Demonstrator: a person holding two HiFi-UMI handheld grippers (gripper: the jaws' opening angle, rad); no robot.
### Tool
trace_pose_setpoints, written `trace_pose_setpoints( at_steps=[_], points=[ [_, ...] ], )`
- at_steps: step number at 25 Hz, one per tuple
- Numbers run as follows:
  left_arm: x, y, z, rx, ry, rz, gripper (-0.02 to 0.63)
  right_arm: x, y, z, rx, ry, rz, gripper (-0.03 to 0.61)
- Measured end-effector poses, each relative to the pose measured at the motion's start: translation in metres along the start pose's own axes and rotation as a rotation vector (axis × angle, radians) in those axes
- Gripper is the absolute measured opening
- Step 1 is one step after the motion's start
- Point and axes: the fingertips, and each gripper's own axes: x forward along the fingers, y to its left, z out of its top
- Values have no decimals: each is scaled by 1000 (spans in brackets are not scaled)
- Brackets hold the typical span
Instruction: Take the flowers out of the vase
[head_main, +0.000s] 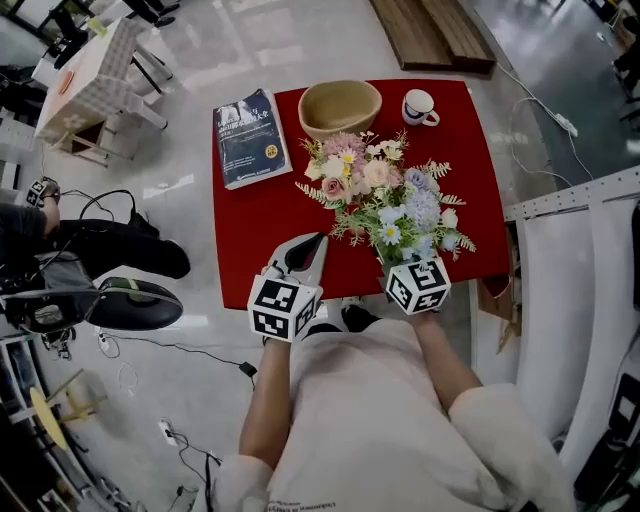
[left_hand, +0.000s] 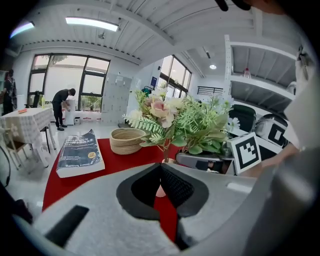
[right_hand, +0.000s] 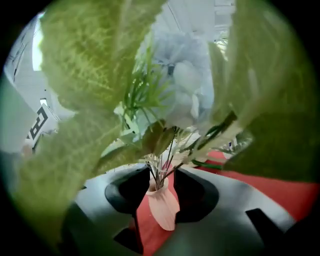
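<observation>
My right tongs (right_hand: 161, 176) gape astride the vase (right_hand: 163, 209), likely to pin it; left tongs (left_hand: 160, 166) closed, empty, facing the flowers (left_hand: 172, 117)

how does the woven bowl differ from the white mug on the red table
The tan woven bowl is wide, handleless and clearly larger; the white ceramic mug is small, with a handle. The bowl looks ribbed, the mug smooth. The bowl stands just behind the bouquet of artificial flowers, the mug nearer the far right corner. Both stand upright on the red tabletop, apart from each other.
</observation>
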Motion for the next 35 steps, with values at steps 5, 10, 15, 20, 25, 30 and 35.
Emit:
trace_pose_setpoints(
  at_steps=[5, 10, 15, 20, 25, 30, 35],
  points=[
    [-5, 2, -9, -15, 11, 4, 8, 0, 8, 7, -25, -24, -1, 104],
    [-6, 0, -13, -20, 12, -10, 8, -1, 6, 11, -20, -35, 4, 67],
    [2, -5, 0, -16, 2, -31, 8, 1, 5, 27, -13, -53, 13, 57],
    [4, -10, 0, -6, -2, -41, 8, -1, 8, 30, -34, -57, 15, 54],
    [6, -9, 6, -12, -11, -54, 8, -3, 8, 34, -51, -46, 1, 54],
    [8, -11, 10, -9, -15, -69, 8, -4, 10, 40, -73, -37, -8, 54],
    [9, -12, 13, -5, -22, -76, 8, -6, 13, 49, -97, -34, -6, 54]
  ],
)
